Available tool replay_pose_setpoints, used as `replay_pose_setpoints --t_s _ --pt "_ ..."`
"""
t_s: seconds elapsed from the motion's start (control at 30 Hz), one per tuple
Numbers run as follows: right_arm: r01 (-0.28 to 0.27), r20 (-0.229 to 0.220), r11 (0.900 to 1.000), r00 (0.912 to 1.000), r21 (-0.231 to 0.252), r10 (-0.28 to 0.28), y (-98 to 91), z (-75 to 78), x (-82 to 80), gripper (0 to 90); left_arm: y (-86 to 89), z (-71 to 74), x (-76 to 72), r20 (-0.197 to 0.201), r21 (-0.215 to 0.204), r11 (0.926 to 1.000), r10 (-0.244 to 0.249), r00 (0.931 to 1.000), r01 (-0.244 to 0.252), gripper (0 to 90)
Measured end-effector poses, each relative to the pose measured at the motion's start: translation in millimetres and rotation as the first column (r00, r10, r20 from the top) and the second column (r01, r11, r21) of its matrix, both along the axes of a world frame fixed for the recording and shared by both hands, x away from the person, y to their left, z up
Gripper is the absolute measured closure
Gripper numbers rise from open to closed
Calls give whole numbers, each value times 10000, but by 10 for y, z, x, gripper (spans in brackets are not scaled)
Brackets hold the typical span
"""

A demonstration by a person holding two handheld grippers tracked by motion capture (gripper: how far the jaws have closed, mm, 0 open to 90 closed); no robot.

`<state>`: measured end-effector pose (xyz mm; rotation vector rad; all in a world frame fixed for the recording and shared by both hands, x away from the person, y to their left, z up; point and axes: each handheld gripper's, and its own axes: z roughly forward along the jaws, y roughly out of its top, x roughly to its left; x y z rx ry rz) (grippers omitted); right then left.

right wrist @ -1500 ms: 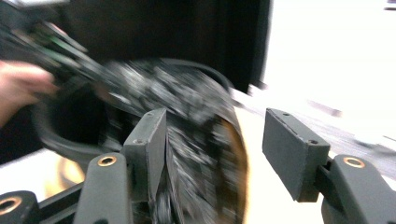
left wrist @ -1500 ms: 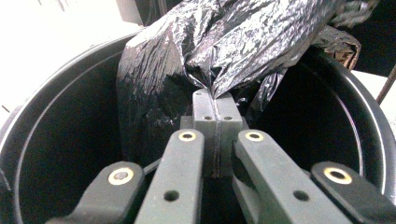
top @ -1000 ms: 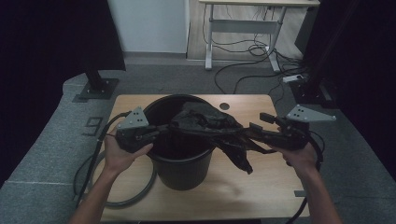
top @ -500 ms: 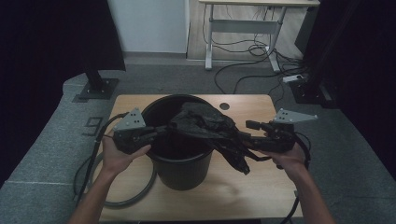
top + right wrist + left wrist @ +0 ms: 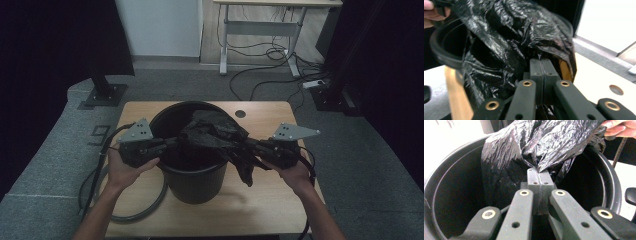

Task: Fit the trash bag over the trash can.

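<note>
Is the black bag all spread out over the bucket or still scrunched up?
Scrunched up. The black bag bunches in crinkly folds above the bucket, one part dangling outside over the rim, not stretched around it.

Two bare forearms reach in from the bottom edge; the left hand holds the left gripper pointing inward, jaws pressed together. The right hand holds the right gripper facing it; its jaws have just been closing and now meet.
</note>
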<state>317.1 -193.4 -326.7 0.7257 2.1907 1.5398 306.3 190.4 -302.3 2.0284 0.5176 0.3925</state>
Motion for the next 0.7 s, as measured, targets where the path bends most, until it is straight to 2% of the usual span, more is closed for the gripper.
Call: replay_pose_setpoints --t_s 0.2,0.27,0.3,0.33,0.4,0.57,0.7 --pt "111 335 9999 9994 -63 -109 -29 39 6 897 48 4 -6 50 -147 9998 -166 9998 167 885" --pt "246 707 9994 9972 -234 -229 -61 69 5 896 78 31 -14 203 -481 9987 -139 9997 149 762" --pt "246 707 9994 9972 -234 -229 -61 69 5 896 78 31 -14 203 -481 9987 -139 9997 149 720" --pt "248 781 9994 9967 -220 -230 -77 78 8 897 92 43 -10 157 -611 9979 -185 9997 194 720" --pt "244 928 9996 9954 -157 -228 -129 102 30 897 122 64 1 126 -833 9964 -165 9998 175 634" --pt "277 1146 9991 9931 -315 -239 -178 120 86 897 167 105 47 6 -1110 9936 -198 9998 197 561" --pt "315 1112 9988 9934 -373 -272 -205 116 145 897 175 147 58 60 -1191 9927 -190 9998 196 542"
